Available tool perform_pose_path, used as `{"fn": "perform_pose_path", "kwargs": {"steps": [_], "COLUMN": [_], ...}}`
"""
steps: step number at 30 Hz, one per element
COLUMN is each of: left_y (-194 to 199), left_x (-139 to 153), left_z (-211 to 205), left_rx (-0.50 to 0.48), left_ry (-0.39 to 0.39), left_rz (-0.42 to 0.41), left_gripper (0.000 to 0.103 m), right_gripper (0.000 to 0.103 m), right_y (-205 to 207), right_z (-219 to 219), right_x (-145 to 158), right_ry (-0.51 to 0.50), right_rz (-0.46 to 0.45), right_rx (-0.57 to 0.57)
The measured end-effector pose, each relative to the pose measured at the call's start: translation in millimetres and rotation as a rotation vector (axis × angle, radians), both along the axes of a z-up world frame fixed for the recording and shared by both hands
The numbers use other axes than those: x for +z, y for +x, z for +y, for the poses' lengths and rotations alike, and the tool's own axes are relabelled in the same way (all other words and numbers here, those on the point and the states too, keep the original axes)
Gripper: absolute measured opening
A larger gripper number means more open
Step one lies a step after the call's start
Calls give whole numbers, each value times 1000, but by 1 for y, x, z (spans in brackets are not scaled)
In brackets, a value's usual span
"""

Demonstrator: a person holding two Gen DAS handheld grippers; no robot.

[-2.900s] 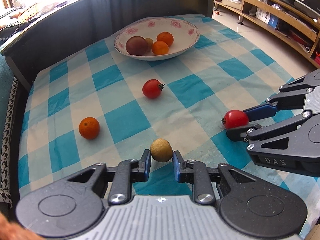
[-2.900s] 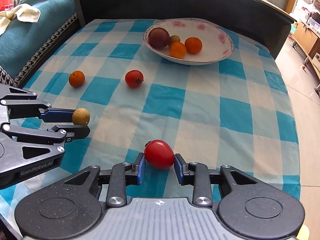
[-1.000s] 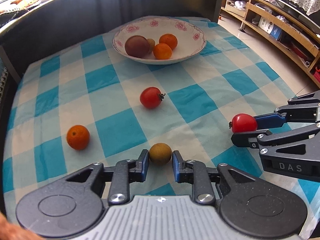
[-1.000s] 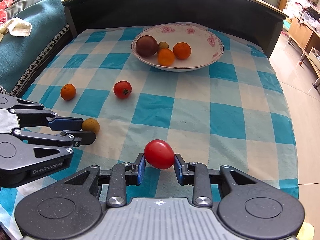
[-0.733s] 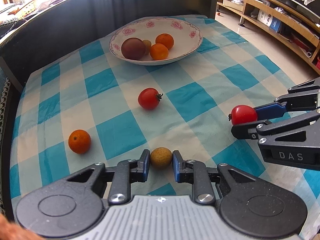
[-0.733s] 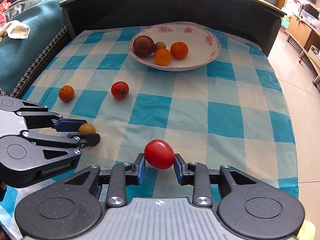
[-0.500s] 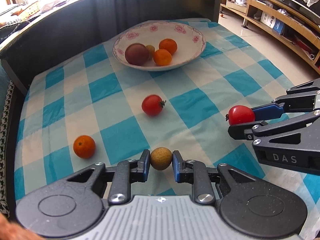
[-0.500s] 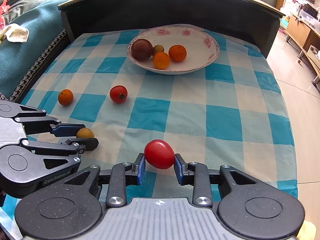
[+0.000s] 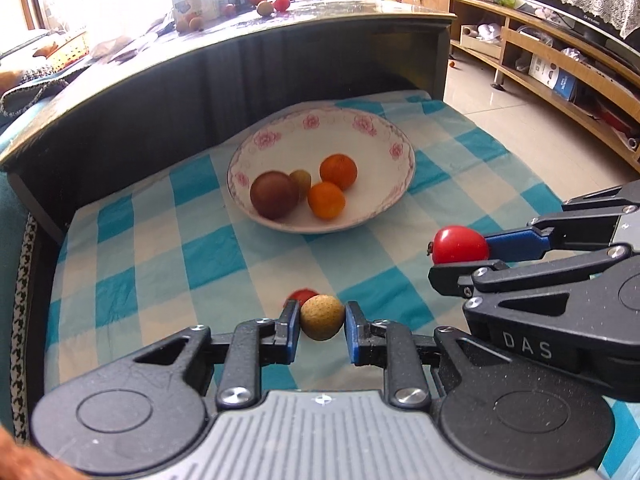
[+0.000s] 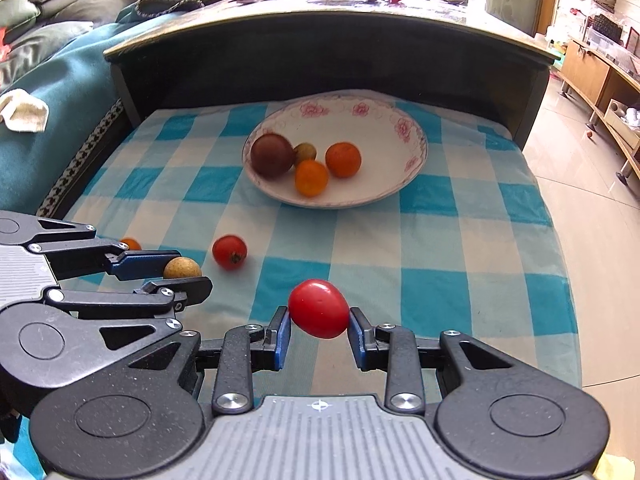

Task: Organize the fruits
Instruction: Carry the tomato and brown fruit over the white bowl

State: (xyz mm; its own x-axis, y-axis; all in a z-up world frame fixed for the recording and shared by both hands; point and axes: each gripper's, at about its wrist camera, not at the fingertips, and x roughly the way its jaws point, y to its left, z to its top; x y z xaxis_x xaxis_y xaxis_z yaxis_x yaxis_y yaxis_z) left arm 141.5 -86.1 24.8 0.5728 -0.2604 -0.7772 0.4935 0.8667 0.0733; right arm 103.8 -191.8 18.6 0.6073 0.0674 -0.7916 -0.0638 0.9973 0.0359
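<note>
A small round tan, rough-skinned fruit (image 9: 322,317) sat pinched between the blue pads of the left claw (image 9: 321,330), carried clear above the blue-and-white checked cloth (image 10: 440,264) that covered the worktop. A glossy red tomato (image 10: 319,308) was likewise clamped in the right claw (image 10: 319,334), its longer axis lying roughly across the jaws and slightly tilted. Both claws were clenched on their loads, neither released.

The white shallow bowl with pink flowers on its rim (image 10: 414,136) lay straight ahead of both claws, toward the dark back panel, and already held a dark purple round fruit (image 10: 273,155), a small greenish-brown fruit (image 10: 305,151) and two orange citrus fruits (image 10: 343,159). The right claw looked a little nearer to the bowl's near rim than the left, which hung just beside it on its own side, so the red tomato seemed the likelier to go in first; the judgement was that each had only to travel forward and over the rim before letting go.

Still loose on the cloth were a second red tomato (image 10: 229,252) and a small orange fruit (image 10: 130,244), partly hidden behind the left claw's fingers
</note>
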Motion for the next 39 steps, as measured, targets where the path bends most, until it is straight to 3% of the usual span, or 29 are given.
{"fn": "perform_pose_path", "kwargs": {"steps": [11, 39], "left_y": [36, 123], "left_x": [11, -3], "left_z": [-13, -30], "left_rx": [37, 62], "left_ry": [-19, -71], "left_rz": [-30, -53], "left_gripper": [32, 32], "right_gripper": [26, 27], "right_y": [30, 127], "right_z": [-16, -43], "right_x": [20, -1], "right_ry": [29, 69], "right_rz": [-67, -71], "right_rx": [-49, -78]}}
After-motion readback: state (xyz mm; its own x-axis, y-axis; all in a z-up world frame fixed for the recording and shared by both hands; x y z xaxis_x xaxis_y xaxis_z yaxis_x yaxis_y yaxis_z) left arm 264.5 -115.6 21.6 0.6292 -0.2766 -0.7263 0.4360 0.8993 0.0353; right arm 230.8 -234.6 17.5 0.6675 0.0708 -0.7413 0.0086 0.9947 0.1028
